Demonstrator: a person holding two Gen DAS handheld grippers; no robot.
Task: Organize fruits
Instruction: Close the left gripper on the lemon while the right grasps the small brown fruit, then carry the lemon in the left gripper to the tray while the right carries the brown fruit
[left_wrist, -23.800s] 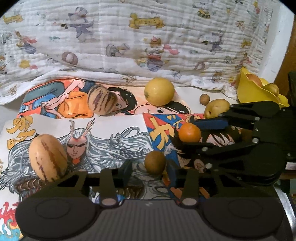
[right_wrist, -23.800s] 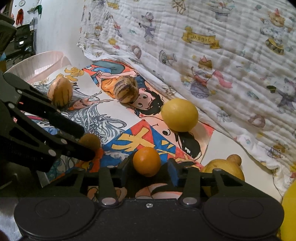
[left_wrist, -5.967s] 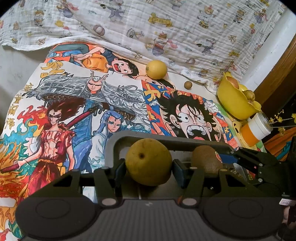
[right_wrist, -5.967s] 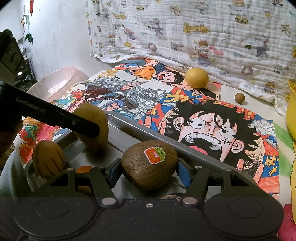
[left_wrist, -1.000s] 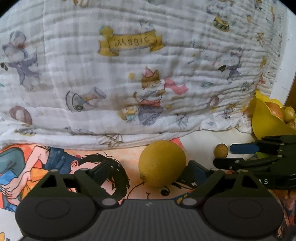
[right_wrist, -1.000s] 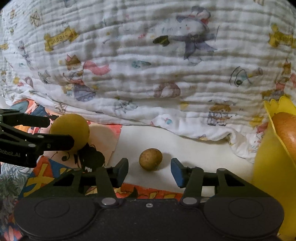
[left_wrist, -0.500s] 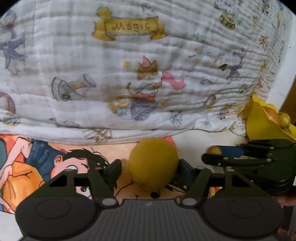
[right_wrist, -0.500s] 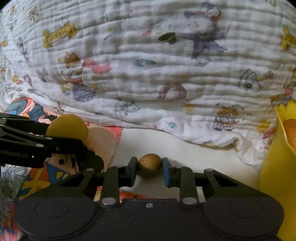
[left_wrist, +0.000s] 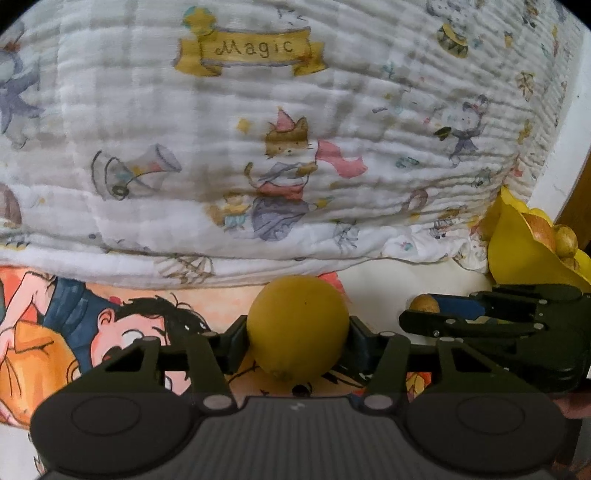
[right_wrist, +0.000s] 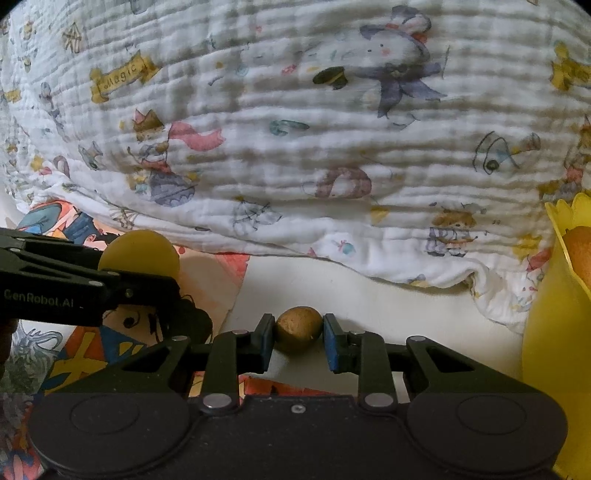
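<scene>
My left gripper (left_wrist: 297, 341) is shut on a round yellow fruit (left_wrist: 297, 326) that rests on the cartoon poster mat (left_wrist: 92, 332). The same fruit (right_wrist: 139, 254) shows in the right wrist view, behind the left gripper's arm. My right gripper (right_wrist: 298, 341) is shut on a small brown round fruit (right_wrist: 298, 329) that sits on the white surface (right_wrist: 388, 314) beside the mat's edge. In the left wrist view that small fruit (left_wrist: 424, 304) peeks out at the tip of the right gripper, to the right of mine.
A white quilted blanket (left_wrist: 258, 129) with cartoon prints rises just behind both fruits. A yellow petal-rimmed bowl (right_wrist: 554, 332) with several fruits stands at the right; it also shows in the left wrist view (left_wrist: 517, 251).
Both grippers have closed: the left on the yellow fruit, which it straddled open a second ago, and the right on the small brown fruit. Both have come nearer the blanket.
</scene>
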